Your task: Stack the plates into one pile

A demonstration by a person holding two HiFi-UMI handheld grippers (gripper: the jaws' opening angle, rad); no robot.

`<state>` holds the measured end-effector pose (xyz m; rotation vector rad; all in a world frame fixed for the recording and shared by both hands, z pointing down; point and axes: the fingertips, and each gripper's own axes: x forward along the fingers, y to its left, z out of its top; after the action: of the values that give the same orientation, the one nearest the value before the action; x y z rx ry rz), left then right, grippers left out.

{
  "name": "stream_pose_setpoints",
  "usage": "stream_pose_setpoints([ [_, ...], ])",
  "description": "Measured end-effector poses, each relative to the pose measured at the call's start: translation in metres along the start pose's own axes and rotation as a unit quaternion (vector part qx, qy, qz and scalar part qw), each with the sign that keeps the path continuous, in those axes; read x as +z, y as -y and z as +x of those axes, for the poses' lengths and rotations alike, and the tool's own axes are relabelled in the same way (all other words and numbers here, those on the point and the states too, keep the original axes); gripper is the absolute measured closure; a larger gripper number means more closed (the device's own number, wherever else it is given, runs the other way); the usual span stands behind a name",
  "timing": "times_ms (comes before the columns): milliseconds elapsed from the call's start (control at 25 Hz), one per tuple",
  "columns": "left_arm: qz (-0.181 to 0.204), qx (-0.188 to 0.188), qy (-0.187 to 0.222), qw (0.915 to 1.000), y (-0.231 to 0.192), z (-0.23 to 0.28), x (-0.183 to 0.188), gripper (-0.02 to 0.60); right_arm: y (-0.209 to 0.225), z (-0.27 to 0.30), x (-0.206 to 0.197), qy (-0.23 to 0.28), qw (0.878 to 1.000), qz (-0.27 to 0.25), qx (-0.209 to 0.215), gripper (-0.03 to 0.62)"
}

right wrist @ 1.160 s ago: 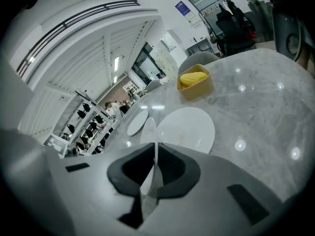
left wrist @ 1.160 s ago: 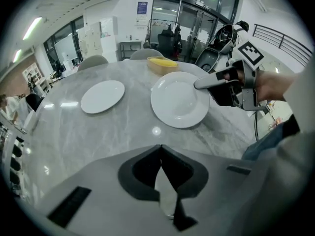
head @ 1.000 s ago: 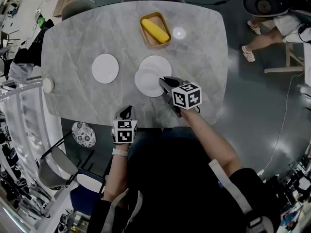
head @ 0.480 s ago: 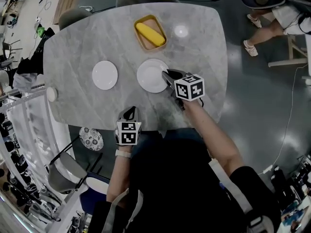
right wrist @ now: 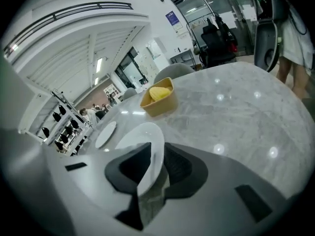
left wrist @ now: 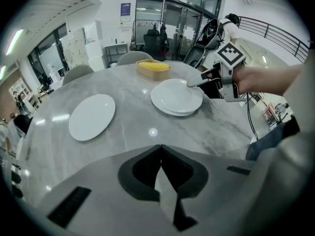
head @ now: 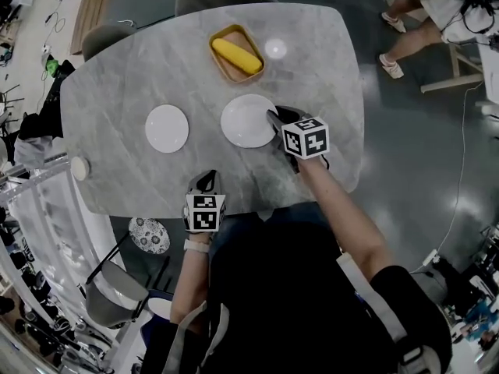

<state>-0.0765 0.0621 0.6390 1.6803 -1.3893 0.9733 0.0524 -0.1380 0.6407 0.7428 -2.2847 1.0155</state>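
Two round white ceramic plates [head: 248,121] lie as one pile near the middle of the grey marbled counter [head: 312,76]. The upper plate [left wrist: 181,93] sits slightly off-centre on the lower plate [left wrist: 155,101]. A third round white plate [head: 167,128] lies flat and alone, well apart to the pile's left.

Bright, even indoor light from ceiling strips [left wrist: 15,41]. Small white glare spots sit on the polished surface [left wrist: 128,117] just ahead of the left tongs [left wrist: 160,149], themselves soft. Both gripper views bend and darken at the edges.
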Motion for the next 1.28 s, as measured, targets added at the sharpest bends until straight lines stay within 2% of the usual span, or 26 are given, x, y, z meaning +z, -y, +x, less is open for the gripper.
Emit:
stream_pose_setpoints([
  [120, 0.010, -0.014, 0.002, 0.9999, -0.012, 0.000, -0.001, 0.572, 0.003, -0.003, 0.002, 0.001, 0.999, -0.007, -0.031, 0.500],
  [280, 0.025, -0.029, 0.006, 0.9992, -0.033, 0.002, -0.004, 0.572, 0.000, -0.012, 0.005, 0.008, 0.997, -0.017, -0.070, 0.499],
  [520, 0.040, -0.044, 0.020, 0.9980, -0.064, -0.004, 0.001, 0.572, -0.026, -0.020, 0.007, 0.023, 0.995, -0.012, -0.097, 0.499],
  [720, 0.053, -0.052, 0.027, 0.9969, -0.091, -0.006, 0.001, 0.572, -0.050, -0.016, 0.006, 0.035, 0.993, 0.005, -0.111, 0.499],
  [920, 0.059, -0.056, 0.040, 0.9959, -0.123, -0.009, 0.001, 0.572, -0.084, 0.000, 0.005, 0.030, 0.992, -0.008, -0.119, 0.499],
  [1280, 0.063, -0.053, 0.062, 0.9947, -0.180, -0.020, 0.005, 0.572, -0.154, 0.048, -0.003, 0.009, 0.994, -0.027, -0.103, 0.499],
])
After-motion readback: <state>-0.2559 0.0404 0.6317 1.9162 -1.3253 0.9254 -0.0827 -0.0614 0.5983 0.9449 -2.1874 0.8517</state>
